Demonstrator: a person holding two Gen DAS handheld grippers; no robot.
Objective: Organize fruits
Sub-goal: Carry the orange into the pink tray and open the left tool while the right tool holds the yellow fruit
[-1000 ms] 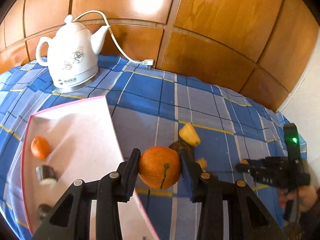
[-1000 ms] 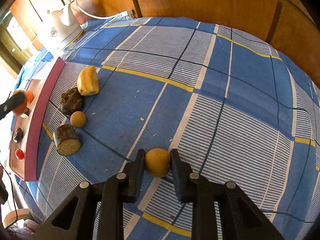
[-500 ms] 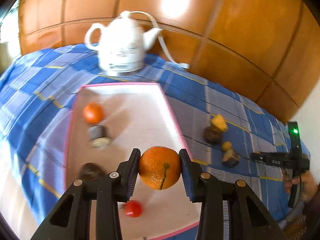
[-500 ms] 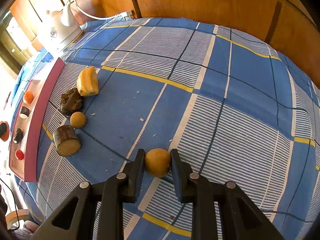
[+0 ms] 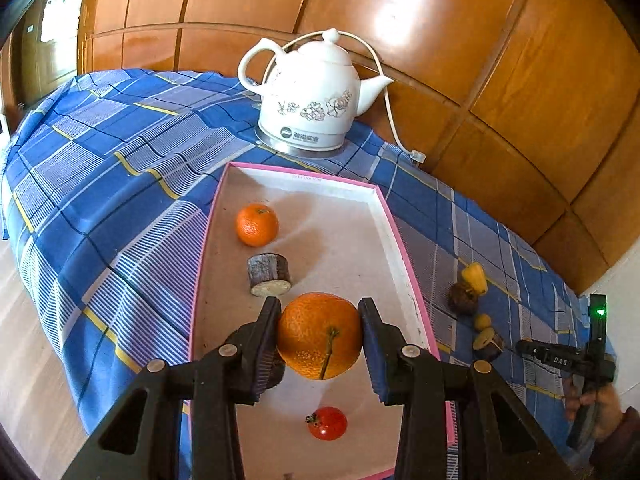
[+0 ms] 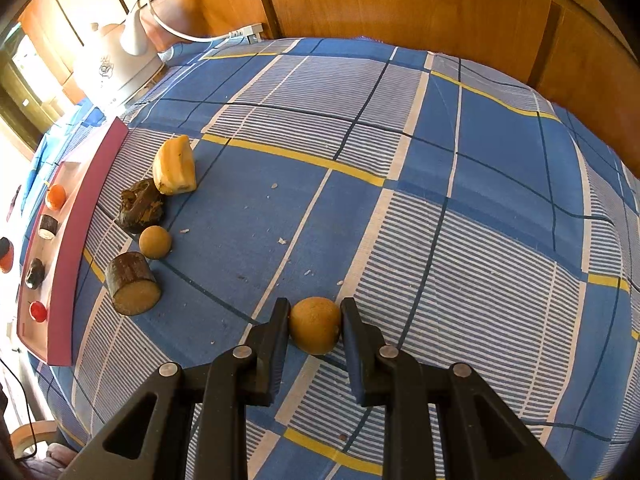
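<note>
My left gripper (image 5: pixel 320 334) is shut on a large orange (image 5: pixel 319 335) and holds it above the pink-rimmed white tray (image 5: pixel 404 248). In the tray lie a small mandarin (image 5: pixel 256 224), a dark cut stub (image 5: pixel 268 274) and a cherry tomato (image 5: pixel 327 423). In the right wrist view my right gripper (image 6: pixel 315 325) is shut on a small tan round fruit (image 6: pixel 315 325) on the blue checked cloth. Left of it lie a yellow chunk (image 6: pixel 175 166), a dark brown lump (image 6: pixel 140 205), a small tan ball (image 6: pixel 155 242) and a cut stub (image 6: pixel 132 283).
A white ceramic kettle (image 5: pixel 310 98) with a cord stands behind the tray against the wooden wall panels. The right hand and its gripper (image 5: pixel 576 364) show at the table's right end in the left wrist view. The table's left edge drops to the floor.
The left gripper has carried the orange leftward from over the cloth to above the tray and rolled somewhat. The right gripper and its fruit have stayed still.
</note>
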